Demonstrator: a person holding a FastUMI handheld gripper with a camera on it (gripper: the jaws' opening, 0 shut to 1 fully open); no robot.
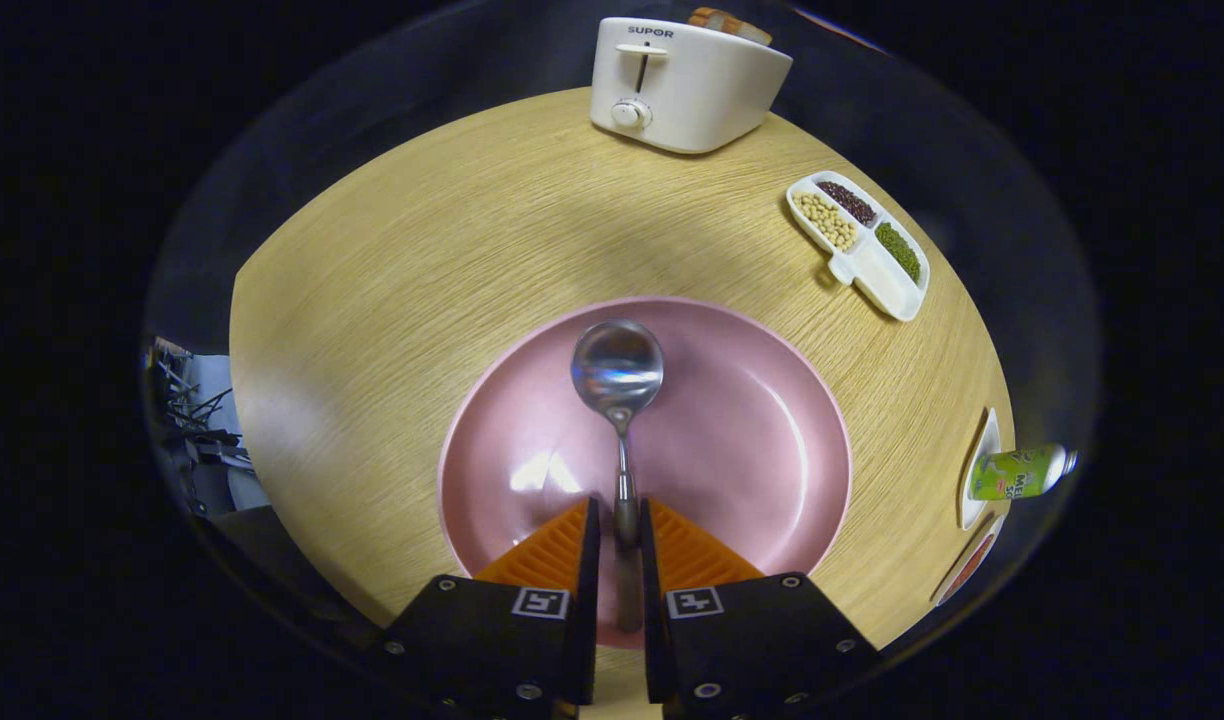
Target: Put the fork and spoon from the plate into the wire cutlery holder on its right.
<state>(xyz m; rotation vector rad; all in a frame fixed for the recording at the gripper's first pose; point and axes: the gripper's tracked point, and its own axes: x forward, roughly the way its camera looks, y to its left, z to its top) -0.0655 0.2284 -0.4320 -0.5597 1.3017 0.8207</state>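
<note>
Presently catalogued, one hand-held two-finger gripper [620, 525], fingers closed to a narrow slot with the handle of a polished steel spoon [618, 400] between them; both inner faces appear to press on the handle, so judged clenched on the spoon.

Item: spoon. Bowl points straight ahead, beyond the fingertips, over the middle of a round pink shallow plate [772, 440]. Whether the bowl rests on the plate or is lifted just clear cannot be told. No fork visible on the plate.

Item: plate. Sits on a round pale wood-grain table [402, 260], directly under and ahead of the fingers.

Other holdings: a cream two-slot toaster [677, 85] with bread in it at the far edge; a white divided dish of beans [860, 243] further right; a green tube [1017, 472] lying by the table's right edge.

Risks, as judgement: grip sits low on a slim, smooth handle, so the heavy bowl may pivot downward or slip out during a swing to the right. A tilted spoon could catch the holder's wires instead of dropping in. Dragging the bowl could shift the plate.

Pose: gripper aimed forward and angled down at the plate from its near rim, fingers level side by side, handle running along their line.
</note>
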